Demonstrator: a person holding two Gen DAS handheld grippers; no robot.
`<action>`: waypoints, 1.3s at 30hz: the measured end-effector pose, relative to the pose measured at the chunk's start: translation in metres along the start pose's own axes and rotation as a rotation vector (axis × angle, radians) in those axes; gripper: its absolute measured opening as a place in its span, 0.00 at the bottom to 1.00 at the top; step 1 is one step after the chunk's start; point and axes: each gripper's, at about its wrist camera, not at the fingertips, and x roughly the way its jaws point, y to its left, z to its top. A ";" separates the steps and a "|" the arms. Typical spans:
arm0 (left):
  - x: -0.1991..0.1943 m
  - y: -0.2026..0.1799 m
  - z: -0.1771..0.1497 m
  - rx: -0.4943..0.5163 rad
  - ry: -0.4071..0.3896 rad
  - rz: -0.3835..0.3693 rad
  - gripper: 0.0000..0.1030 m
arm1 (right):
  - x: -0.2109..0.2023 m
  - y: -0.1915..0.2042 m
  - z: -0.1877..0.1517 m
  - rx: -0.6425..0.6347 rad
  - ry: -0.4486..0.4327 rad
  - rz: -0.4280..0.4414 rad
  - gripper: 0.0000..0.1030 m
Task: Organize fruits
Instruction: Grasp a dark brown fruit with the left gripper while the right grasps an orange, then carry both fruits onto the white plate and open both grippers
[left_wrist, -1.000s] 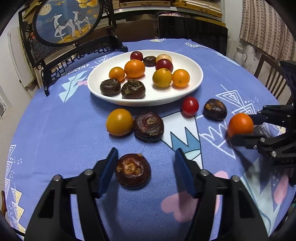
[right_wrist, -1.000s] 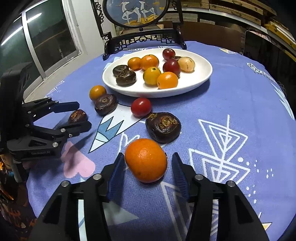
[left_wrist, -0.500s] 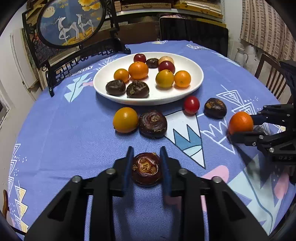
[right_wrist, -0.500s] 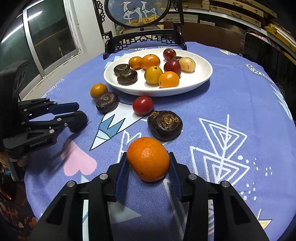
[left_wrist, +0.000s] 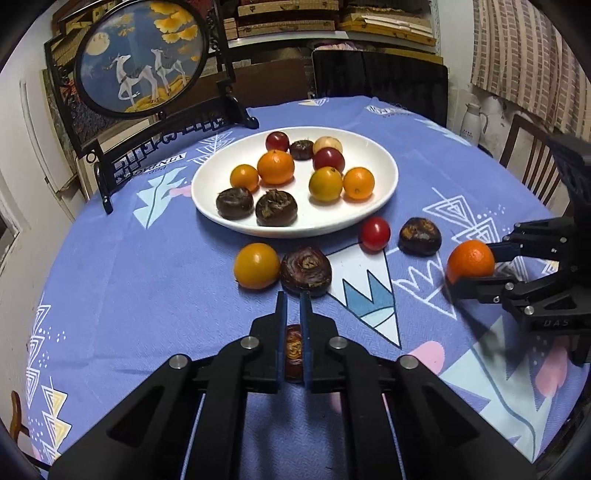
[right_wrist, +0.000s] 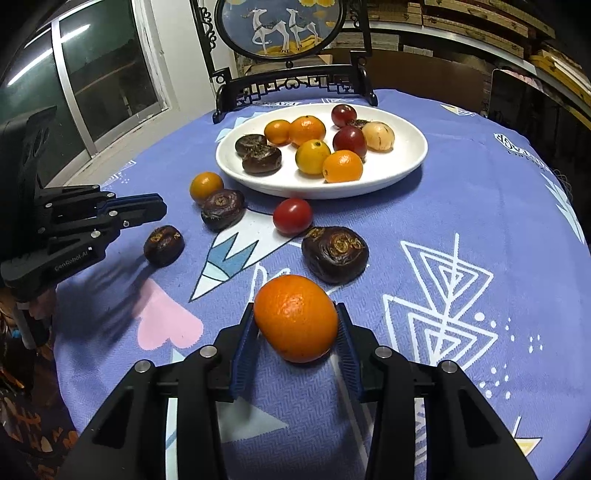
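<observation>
Dark fruit (left_wrist: 294, 350) mostly behind jaws

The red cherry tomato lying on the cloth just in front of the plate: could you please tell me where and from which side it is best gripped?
Grip the cherry tomato across its widest middle, since it is round and smooth. Probably come steeply from above on the near side: the plate rim is close behind it and a water chestnut sits close beside it, leaving little room for low fingers.
</observation>
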 end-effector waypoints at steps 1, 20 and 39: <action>-0.001 0.004 -0.001 -0.013 0.000 -0.013 0.06 | 0.000 0.000 0.000 -0.002 -0.001 -0.001 0.41; 0.032 0.002 -0.015 -0.033 0.119 -0.099 0.39 | 0.003 -0.002 -0.002 0.003 0.012 0.032 0.41; 0.070 0.044 0.156 -0.103 -0.076 0.185 0.39 | 0.002 -0.018 0.165 0.002 -0.249 -0.040 0.41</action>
